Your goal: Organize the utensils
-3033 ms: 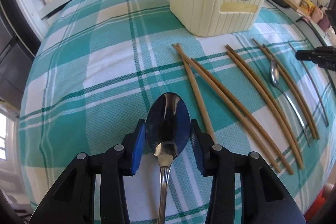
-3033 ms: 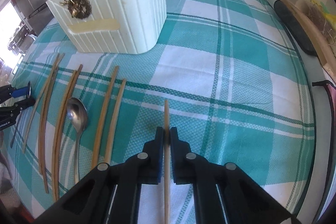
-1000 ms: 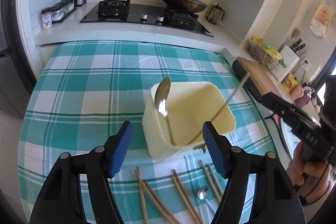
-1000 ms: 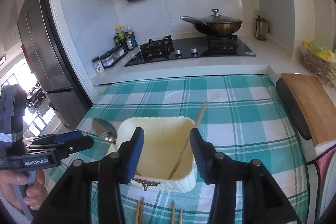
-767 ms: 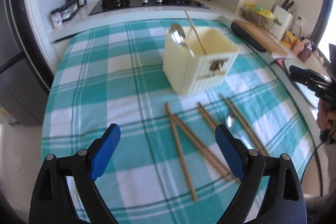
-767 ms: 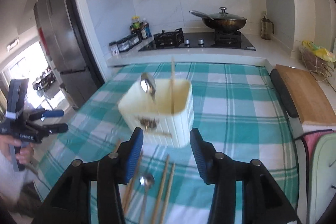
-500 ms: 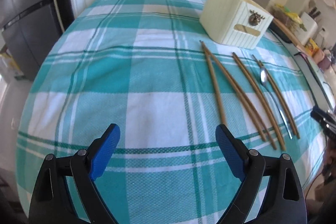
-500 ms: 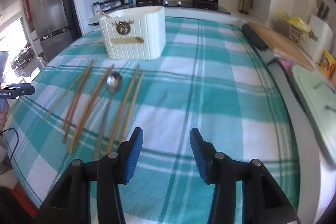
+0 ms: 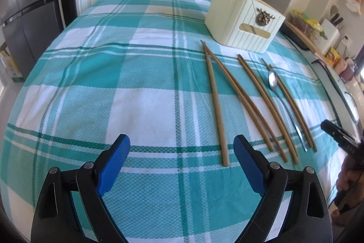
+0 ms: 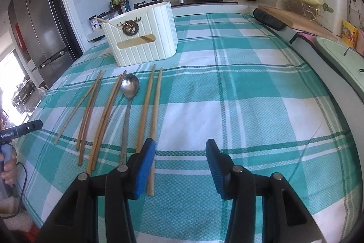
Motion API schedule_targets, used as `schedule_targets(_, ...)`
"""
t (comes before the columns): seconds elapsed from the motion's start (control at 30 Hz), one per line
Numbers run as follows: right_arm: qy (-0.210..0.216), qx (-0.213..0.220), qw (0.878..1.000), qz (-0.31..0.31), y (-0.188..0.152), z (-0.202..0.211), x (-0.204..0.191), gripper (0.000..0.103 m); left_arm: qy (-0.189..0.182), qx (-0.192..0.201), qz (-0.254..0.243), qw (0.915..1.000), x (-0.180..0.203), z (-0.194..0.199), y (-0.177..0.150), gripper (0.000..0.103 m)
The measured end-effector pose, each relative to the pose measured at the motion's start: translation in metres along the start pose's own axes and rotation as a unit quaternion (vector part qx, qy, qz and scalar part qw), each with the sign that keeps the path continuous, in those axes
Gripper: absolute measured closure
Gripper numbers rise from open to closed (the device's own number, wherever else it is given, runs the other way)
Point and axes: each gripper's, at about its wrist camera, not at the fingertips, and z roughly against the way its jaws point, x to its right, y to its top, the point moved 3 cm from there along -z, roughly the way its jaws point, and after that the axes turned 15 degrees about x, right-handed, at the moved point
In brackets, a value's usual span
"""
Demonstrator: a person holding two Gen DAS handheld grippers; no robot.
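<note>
Right wrist: my tongs gape empty; chopstick beside their left pad, light, stiff—I'd pinch mid-shaft.

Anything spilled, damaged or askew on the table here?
Nothing spilled or damaged. The leftmost chopstick pair is splayed, tips touching near the cream utensil holder; the other chopsticks and the spoon lie roughly parallel.

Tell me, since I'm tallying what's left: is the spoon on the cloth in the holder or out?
Out: the spoon lies flat on the cloth among chopsticks, before the holder.
</note>
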Motion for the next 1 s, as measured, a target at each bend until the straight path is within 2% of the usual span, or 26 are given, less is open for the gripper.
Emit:
schedule_targets(0.1,0.007,-0.017,1.0,0.004,0.003,-0.009,-0.004,0.072,-0.008,0.004,-0.031,0.9995,0.018,-0.008,0.006,0.01)
schedule_targets(0.2,0.02,-0.034,0.999,0.019,0.007,-0.018,-0.014,0.083,0.001,0.005,-0.07,0.9975,0.033,-0.023,0.01,0.01)
schedule_targets(0.37,0.032,-0.059,0.997,0.044,0.006,-0.034,-0.029,0.087,0.035,-0.006,-0.122,0.9918,0.042,-0.048,0.008,0.014)
schedule_targets(0.53,0.036,-0.087,0.994,0.046,-0.002,-0.048,-0.031,0.087,0.046,-0.017,-0.132,0.99,0.042,-0.058,0.004,0.023)
schedule_targets(0.57,0.035,-0.087,0.994,0.054,-0.002,-0.049,-0.033,0.087,0.043,-0.016,-0.128,0.9906,0.041,-0.059,0.004,0.028)
schedule_targets(0.63,0.03,-0.088,0.994,0.059,-0.001,-0.05,-0.033,0.09,0.036,-0.015,-0.119,0.9921,0.042,-0.059,0.005,0.047)
schedule_targets(0.7,0.023,-0.086,0.994,0.064,-0.001,-0.05,-0.033,0.093,0.044,-0.008,-0.125,0.9912,0.045,-0.058,0.007,0.083)
schedule_targets(0.73,0.017,-0.084,0.994,0.069,-0.001,-0.049,-0.034,0.096,0.047,-0.007,-0.129,0.9905,0.046,-0.058,0.006,0.094)
schedule_targets(0.77,0.008,-0.081,0.994,0.074,-0.002,-0.049,-0.034,0.096,0.051,-0.005,-0.129,0.9903,0.047,-0.058,0.005,0.097)
schedule_targets(0.87,-0.015,-0.071,0.995,0.074,-0.003,-0.045,-0.032,0.096,0.069,0.005,-0.104,0.9921,0.042,-0.052,0.002,0.097)
schedule_targets(1.0,-0.053,-0.058,0.995,0.059,-0.005,-0.035,-0.018,0.096,0.113,0.019,-0.065,0.9913,0.025,-0.039,-0.002,0.097)
